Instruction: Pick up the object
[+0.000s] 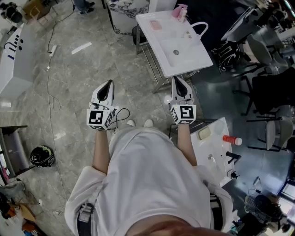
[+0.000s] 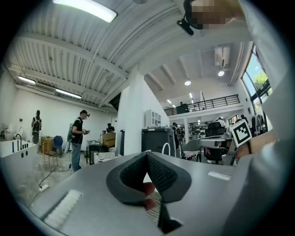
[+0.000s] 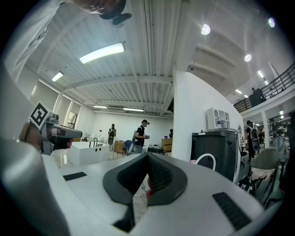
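White sink (image 1: 185, 59), wall-less stand. Pink item (image 1: 179, 12) on its far corner. Black helmet (image 1: 42, 156) on floor, well left. Red-capped bottle (image 1: 232, 139) nearer, right.

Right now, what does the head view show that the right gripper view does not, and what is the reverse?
Only the head view shows the black helmet on the floor and the red bottle lying on a white surface. Only the right gripper view shows the ceiling light strip, a standing person far off, and a dark cabinet. Both show the right hand-held gripper, jaws together with nothing between them, and the left hand-held gripper.
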A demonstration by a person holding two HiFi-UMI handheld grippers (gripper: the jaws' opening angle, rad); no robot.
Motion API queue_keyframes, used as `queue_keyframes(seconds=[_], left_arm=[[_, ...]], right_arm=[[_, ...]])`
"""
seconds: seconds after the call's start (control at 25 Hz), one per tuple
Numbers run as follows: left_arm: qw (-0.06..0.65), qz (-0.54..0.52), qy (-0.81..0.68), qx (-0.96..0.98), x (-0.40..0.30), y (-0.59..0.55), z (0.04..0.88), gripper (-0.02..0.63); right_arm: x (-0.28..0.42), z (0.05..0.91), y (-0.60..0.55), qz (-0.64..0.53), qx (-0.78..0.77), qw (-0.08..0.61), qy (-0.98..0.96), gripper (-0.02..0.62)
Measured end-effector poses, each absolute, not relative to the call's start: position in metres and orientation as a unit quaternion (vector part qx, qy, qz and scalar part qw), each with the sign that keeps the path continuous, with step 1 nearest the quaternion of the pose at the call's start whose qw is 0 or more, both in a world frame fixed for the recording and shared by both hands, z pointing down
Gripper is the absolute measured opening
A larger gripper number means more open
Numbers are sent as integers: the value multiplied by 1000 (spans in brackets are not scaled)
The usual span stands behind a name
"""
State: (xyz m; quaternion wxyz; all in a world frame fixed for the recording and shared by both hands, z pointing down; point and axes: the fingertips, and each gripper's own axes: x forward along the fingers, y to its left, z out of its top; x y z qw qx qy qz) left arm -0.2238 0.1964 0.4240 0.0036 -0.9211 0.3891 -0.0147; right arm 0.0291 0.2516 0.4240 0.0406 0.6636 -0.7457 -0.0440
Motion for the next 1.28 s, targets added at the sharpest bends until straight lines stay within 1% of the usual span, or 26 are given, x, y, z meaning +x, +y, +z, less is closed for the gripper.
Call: queue_keyframes(seconds=[0.24,0.56,0.72,0.76,0.84,1.04,1.12,1.24,1.28], left_arm=[[10,-22,376,-926,-205,199,423,-3],[9,-23,389,-921,-200,190,426,-3],[6,-21,399,-916,-200,187,428,-4],[6,-22,400,-916,-200,186,429,-4],[5,-24,402,-916,-200,185,431,-4],[7,-29,408,-913,-197,183,434,-3],[8,-31,410,-912,-194,183,434,-3],[10,-38,414,-909,-190,183,436,-3],[10,-39,416,-908,-189,184,437,-3]], right_arm=[[32,421,252,-49,659,41,-750,2],[38,420,251,-60,667,44,-741,3],[42,420,253,-45,665,24,-745,5],[42,421,253,-40,663,19,-747,22],[43,423,251,-33,659,19,-751,98],[55,424,251,-29,665,26,-745,221],[62,425,251,-25,669,23,-742,261],[72,428,254,-23,674,18,-738,342],[76,429,255,-21,675,18,-737,359]])
